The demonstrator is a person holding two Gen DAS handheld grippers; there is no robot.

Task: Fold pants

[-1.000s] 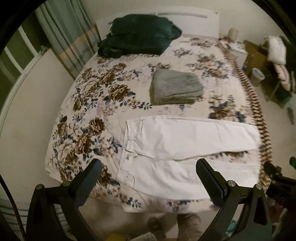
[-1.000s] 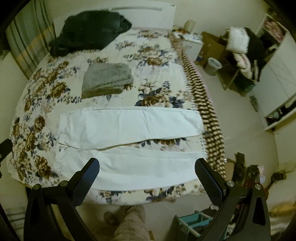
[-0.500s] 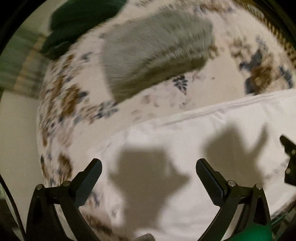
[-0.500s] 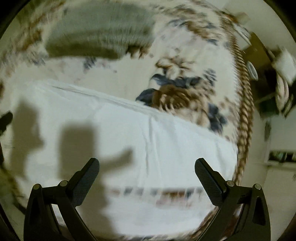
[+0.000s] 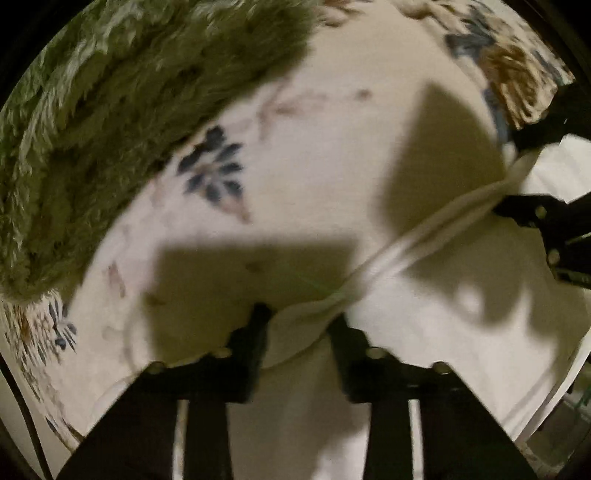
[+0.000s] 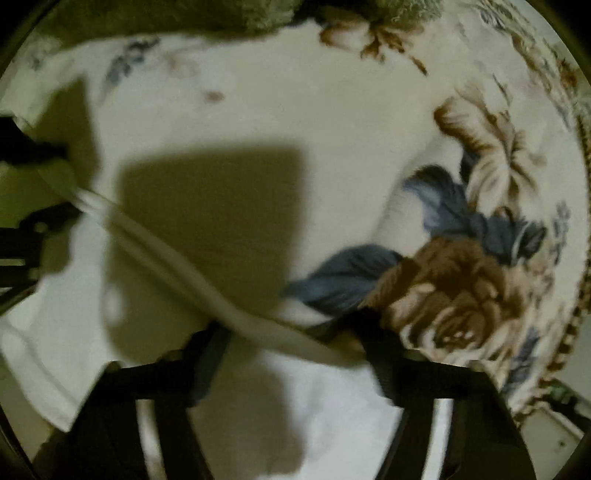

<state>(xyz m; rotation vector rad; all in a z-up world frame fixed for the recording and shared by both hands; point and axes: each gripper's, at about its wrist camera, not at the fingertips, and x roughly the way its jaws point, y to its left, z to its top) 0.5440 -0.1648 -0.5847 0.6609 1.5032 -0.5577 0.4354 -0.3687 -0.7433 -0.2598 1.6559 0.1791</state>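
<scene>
The white pants (image 5: 424, 332) lie across the floral bedspread (image 5: 314, 147). Both grippers are down at the far edge of the upper leg. My left gripper (image 5: 299, 321) has its fingers closed in around that edge, which bunches up between them. My right gripper (image 6: 291, 332) is likewise narrowed on the edge (image 6: 258, 325) further along the leg. The edge runs taut between the two. Each gripper shows at the side of the other's view: the right one (image 5: 546, 214) and the left one (image 6: 26, 221). The frames are blurred.
A folded grey fuzzy garment (image 5: 110, 110) lies just beyond the pants, also at the top of the right wrist view (image 6: 184, 14). The bed's patterned side border (image 6: 576, 258) is at the right.
Both grippers have dropped from high above the bed down to the pants. Their fingers have gone from wide open to closed on the far edge of the upper leg.
</scene>
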